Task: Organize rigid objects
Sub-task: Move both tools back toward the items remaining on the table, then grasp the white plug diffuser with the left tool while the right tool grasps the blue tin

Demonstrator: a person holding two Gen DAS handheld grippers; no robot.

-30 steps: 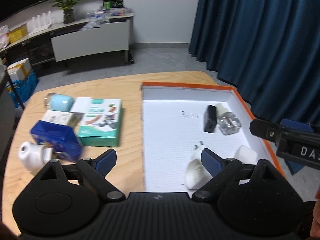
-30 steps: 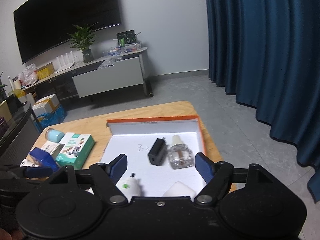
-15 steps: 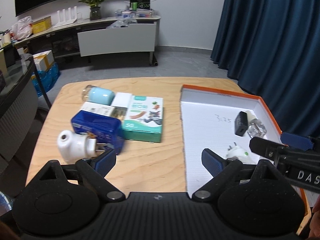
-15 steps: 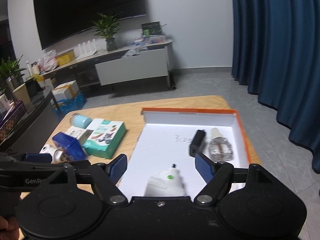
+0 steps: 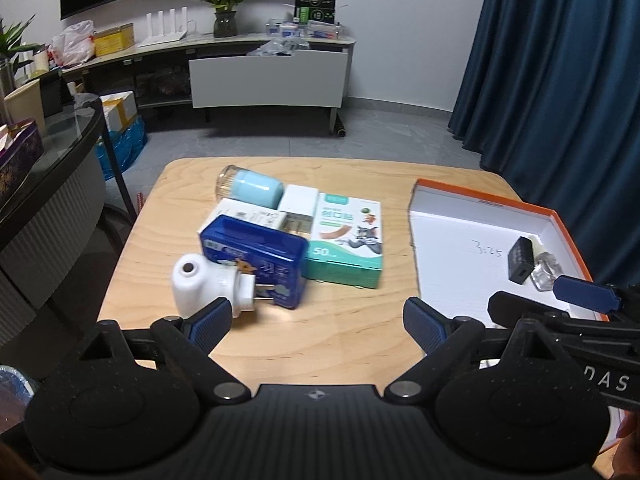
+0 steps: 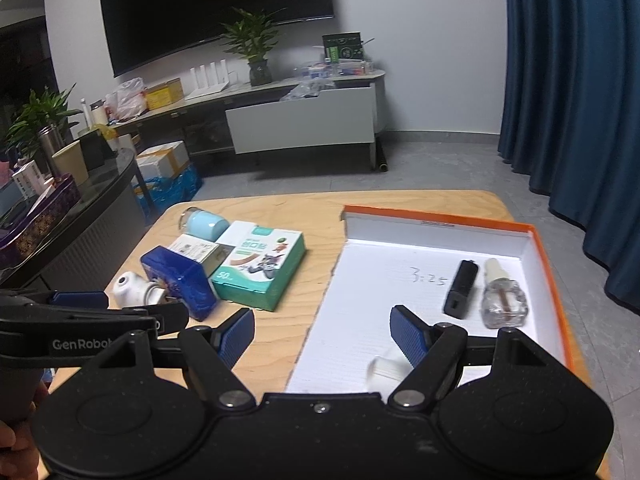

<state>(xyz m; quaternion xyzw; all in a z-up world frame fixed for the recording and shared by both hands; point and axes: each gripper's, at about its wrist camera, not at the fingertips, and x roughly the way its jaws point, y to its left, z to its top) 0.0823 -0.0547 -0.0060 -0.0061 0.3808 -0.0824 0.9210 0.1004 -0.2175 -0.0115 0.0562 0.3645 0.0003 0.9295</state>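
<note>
Our left tool (image 5: 318, 318) hangs spread and empty above the worktop (image 5: 320, 336); the white plug-in device (image 5: 208, 286) lies just ahead of its left finger, long axis across, nearer to this hand. Our right tool (image 6: 322, 334), also spread and empty, hovers by the orange-rimmed tray (image 6: 548, 264), partly hiding a blurred white item (image 6: 386, 366).
</note>
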